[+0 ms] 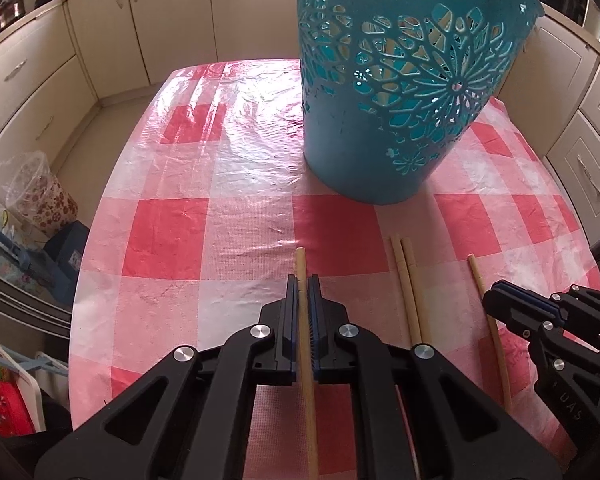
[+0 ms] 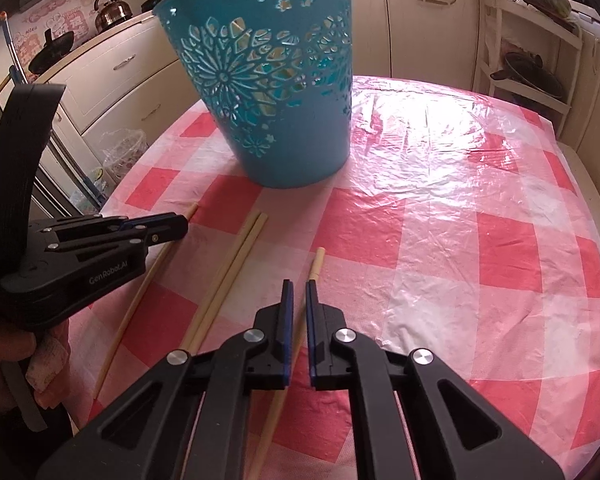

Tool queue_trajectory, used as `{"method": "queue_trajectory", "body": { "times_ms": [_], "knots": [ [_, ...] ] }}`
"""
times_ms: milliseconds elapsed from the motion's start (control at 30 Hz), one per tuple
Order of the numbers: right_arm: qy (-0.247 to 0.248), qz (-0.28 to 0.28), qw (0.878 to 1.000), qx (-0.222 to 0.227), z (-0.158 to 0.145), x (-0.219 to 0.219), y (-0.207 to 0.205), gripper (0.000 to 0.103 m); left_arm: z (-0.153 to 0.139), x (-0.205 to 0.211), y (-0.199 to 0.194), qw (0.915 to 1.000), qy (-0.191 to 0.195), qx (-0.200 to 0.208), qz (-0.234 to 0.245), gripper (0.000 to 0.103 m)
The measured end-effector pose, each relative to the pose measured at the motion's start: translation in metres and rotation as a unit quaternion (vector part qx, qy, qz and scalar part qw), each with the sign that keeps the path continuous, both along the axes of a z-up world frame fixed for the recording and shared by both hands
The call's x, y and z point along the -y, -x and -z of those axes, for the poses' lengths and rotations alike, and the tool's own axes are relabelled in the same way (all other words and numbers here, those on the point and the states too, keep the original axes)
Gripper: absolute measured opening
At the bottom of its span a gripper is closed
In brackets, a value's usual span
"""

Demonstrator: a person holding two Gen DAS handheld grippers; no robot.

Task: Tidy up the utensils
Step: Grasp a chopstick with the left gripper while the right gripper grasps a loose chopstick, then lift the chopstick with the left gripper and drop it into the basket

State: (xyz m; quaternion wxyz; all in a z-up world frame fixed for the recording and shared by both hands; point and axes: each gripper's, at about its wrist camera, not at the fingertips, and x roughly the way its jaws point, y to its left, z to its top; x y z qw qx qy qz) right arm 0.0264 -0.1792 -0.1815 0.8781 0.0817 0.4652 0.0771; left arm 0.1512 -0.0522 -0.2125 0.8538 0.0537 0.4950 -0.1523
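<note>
Only left claw (image 1: 303,292) grips chopstick (image 1: 306,344) — right claw (image 2: 299,296) slack

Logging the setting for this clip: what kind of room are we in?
Most likely a home kitchen. Cream cabinets line the walls, a metal kettle and a dark wok sit on the counter, and chopsticks lie on a table with a red-and-white checked cloth.

I am reading "GenRobot.AI" in pale letters on the black side of my left claw (image 2: 180,222). On my right claw (image 1: 496,300), the letters "UAS" are showing on its black body. The red wall stickers are staying too blurred to read.
</note>
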Motion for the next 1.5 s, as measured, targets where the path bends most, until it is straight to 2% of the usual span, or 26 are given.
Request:
{"method": "queue_trajectory", "body": {
  "times_ms": [367, 633, 733, 867, 967, 1167, 1267, 1333, 1500],
  "knots": [
    [-0.003, 0.028, 1.0, -0.007, 0.001, 0.011, -0.001, 0.007, 0.001, -0.004, 0.002, 1.0, -0.002, -0.003, -0.005, 0.005],
    [-0.011, 0.023, 1.0, -0.008, 0.001, 0.012, -0.001, 0.008, 0.0, -0.003, 0.003, 1.0, -0.002, -0.002, -0.006, 0.005],
    [-0.007, 0.02, 1.0, -0.012, 0.003, 0.01, -0.001, 0.012, 0.0, -0.003, 0.004, 1.0, -0.004, -0.001, -0.006, 0.005],
    [0.008, 0.014, 1.0, -0.012, 0.005, 0.004, -0.004, 0.012, 0.0, -0.002, 0.004, 1.0, -0.007, 0.0, -0.005, 0.005],
    [0.031, 0.007, 0.999, -0.009, 0.005, -0.002, -0.004, 0.008, 0.0, -0.001, 0.005, 0.9999, -0.009, 0.002, -0.003, 0.005],
    [0.037, 0.001, 0.999, -0.007, 0.007, -0.008, -0.006, 0.007, 0.0, 0.0, 0.005, 0.9999, -0.01, 0.006, 0.003, 0.005],
    [0.036, 0.002, 0.999, -0.007, 0.007, -0.008, -0.005, 0.007, -0.003, -0.002, 0.006, 0.9999, 0.009, 0.002, 0.008, 0.004],
    [0.038, 0.002, 0.999, -0.006, 0.007, -0.008, -0.004, 0.007, -0.013, -0.008, 0.009, 0.9992, 0.038, 0.0, 0.011, 0.004],
    [0.032, 0.005, 0.999, -0.006, 0.007, -0.007, -0.004, 0.007, -0.068, -0.029, 0.02, 0.9913, 0.127, 0.031, 0.017, 0.004]
  ]
}}
